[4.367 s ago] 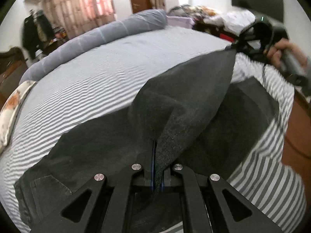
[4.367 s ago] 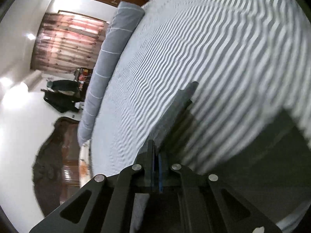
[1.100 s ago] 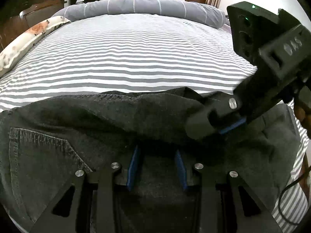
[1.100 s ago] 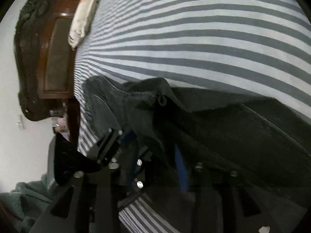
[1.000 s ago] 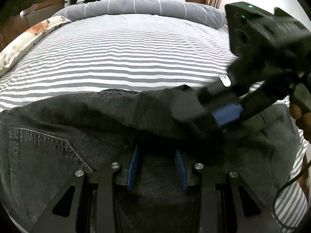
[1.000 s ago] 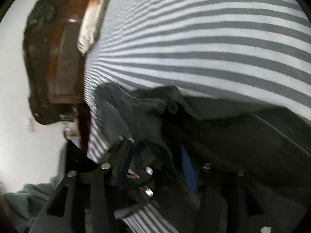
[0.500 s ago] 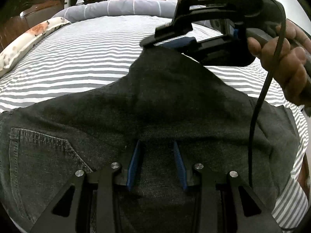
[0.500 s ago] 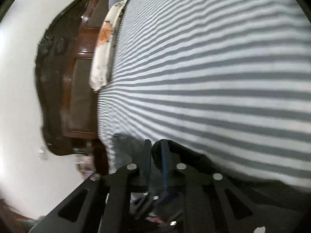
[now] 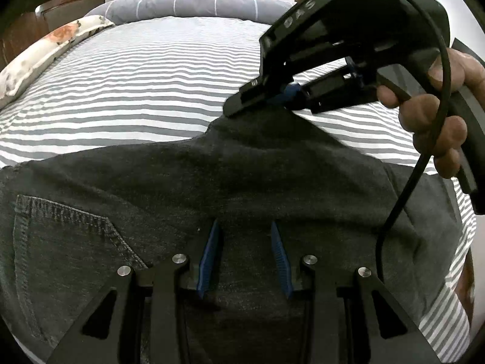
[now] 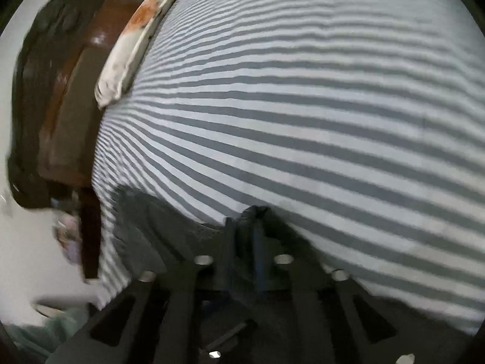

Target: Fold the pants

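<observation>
Dark grey jeans (image 9: 127, 200) lie folded on the striped bed, back pocket at the lower left of the left wrist view. My left gripper (image 9: 245, 236) is open, its blue pads resting just over the denim, holding nothing. My right gripper (image 9: 266, 103) is shut on the far edge of the top layer and pulls it up and away from me into a peak. In the right wrist view the right gripper (image 10: 247, 221) pinches a bunch of the jeans (image 10: 169, 227) between its fingers.
The grey-and-white striped bedsheet (image 9: 157, 75) stretches ahead. A grey bolster (image 9: 194, 4) lies at the far edge, a floral pillow (image 9: 51, 45) at the left. A dark wooden headboard (image 10: 63, 97) stands beyond the pillow. The right gripper's black cable (image 9: 403, 200) hangs over the jeans.
My right gripper closed on the top layer's far edge and lifted it up and away across the bed. My left gripper opened earlier and has stayed low over the denim.
</observation>
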